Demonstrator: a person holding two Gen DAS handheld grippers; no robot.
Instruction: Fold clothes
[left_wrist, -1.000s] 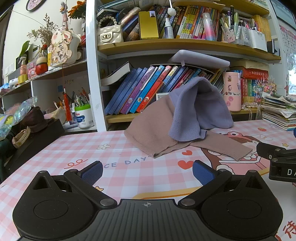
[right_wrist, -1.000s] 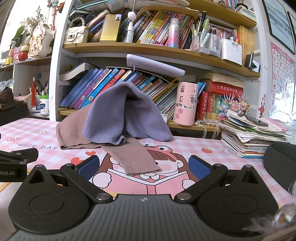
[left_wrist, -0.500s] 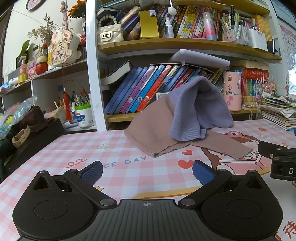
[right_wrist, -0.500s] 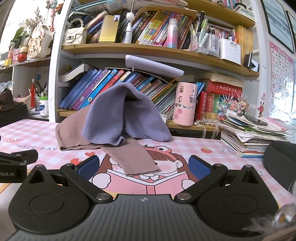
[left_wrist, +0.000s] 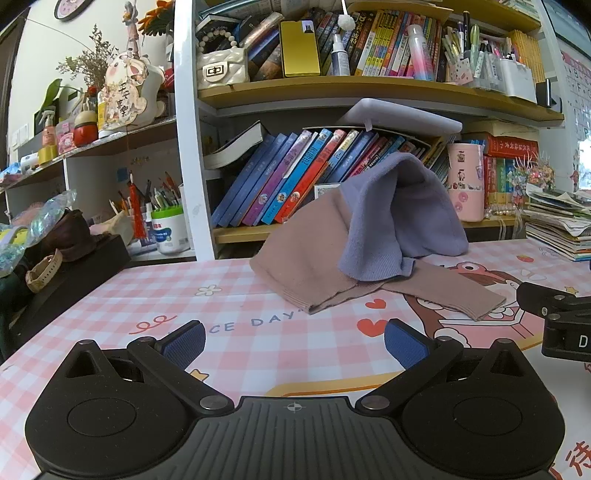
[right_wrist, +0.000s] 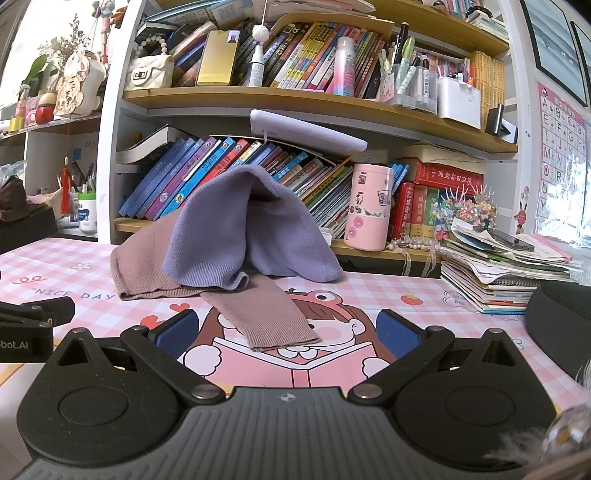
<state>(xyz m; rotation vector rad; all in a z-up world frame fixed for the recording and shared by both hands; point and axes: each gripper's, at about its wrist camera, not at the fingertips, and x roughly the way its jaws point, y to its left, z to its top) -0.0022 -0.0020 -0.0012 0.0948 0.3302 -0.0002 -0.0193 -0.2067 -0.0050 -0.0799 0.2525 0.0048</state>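
Observation:
A brown knit garment (left_wrist: 306, 266) lies on the pink checked table mat (left_wrist: 221, 314), one sleeve (right_wrist: 266, 317) stretched toward me. A purple knit garment (left_wrist: 399, 214) is heaped on it and leans against the bookshelf; it also shows in the right wrist view (right_wrist: 236, 236). My left gripper (left_wrist: 294, 341) is open and empty, low over the mat, short of the clothes. My right gripper (right_wrist: 288, 332) is open and empty, its fingers either side of the brown sleeve's cuff end, just short of it. Each gripper shows at the edge of the other's view.
A bookshelf (left_wrist: 332, 92) full of books stands right behind the clothes. A pink tumbler (right_wrist: 369, 206) and a stack of magazines (right_wrist: 502, 273) are at the right. A pen cup (left_wrist: 168, 229) and a dark box with clutter (left_wrist: 66, 258) are at the left.
Almost nothing has moved. The right gripper has drifted very slightly; the clothes lie as before.

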